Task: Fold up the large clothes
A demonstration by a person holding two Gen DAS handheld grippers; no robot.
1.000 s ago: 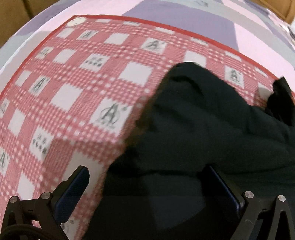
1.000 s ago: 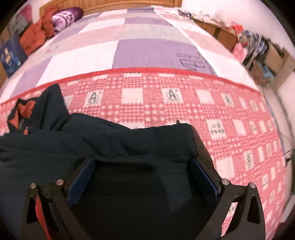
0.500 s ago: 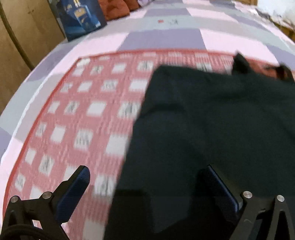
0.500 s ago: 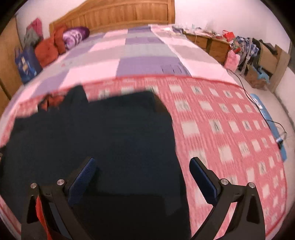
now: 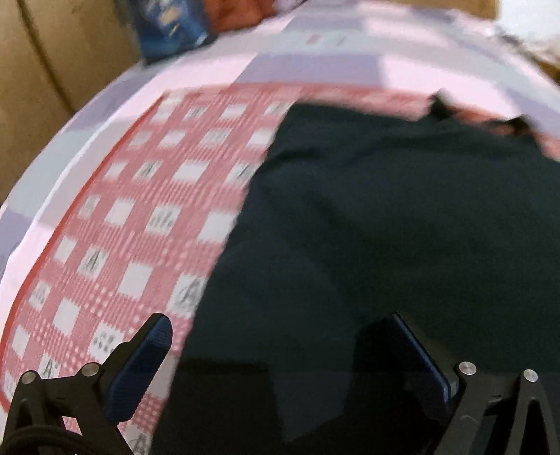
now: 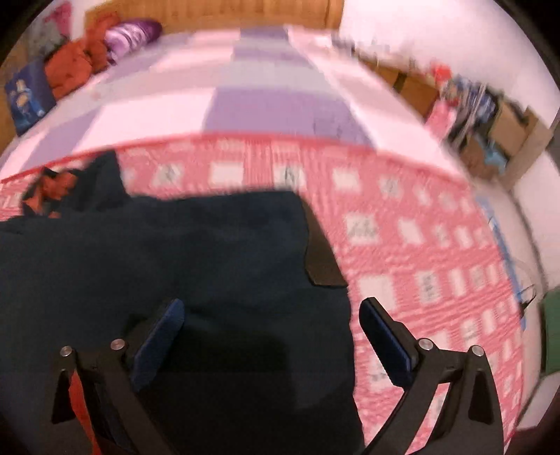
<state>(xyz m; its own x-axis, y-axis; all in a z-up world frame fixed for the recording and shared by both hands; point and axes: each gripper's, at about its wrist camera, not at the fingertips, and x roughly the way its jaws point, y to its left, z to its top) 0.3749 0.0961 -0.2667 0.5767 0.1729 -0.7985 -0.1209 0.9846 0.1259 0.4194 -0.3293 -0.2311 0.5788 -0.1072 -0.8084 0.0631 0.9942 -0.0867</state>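
Note:
A large dark navy garment (image 5: 385, 227) with an orange lining at its collar (image 6: 52, 185) lies spread on a red-and-white checked cloth (image 5: 140, 217) on the bed. My left gripper (image 5: 276, 336) is open above the garment's left edge, with nothing between its fingers. My right gripper (image 6: 271, 318) is open above the garment's right edge (image 6: 315, 252), also empty. Both views are motion-blurred.
The checked cloth (image 6: 420, 245) lies on a pink and purple patchwork bedspread (image 6: 266, 94). A blue box (image 6: 28, 94), orange clothing (image 6: 73, 66) and a purple pillow (image 6: 133, 33) sit at the headboard. Cluttered shelves (image 6: 490, 115) stand at the right; a wooden wall (image 5: 52, 70) is left.
Both grippers have pulled back and up from the garment, which went from bunched to lying spread flat. Both views now tilt down slightly again.

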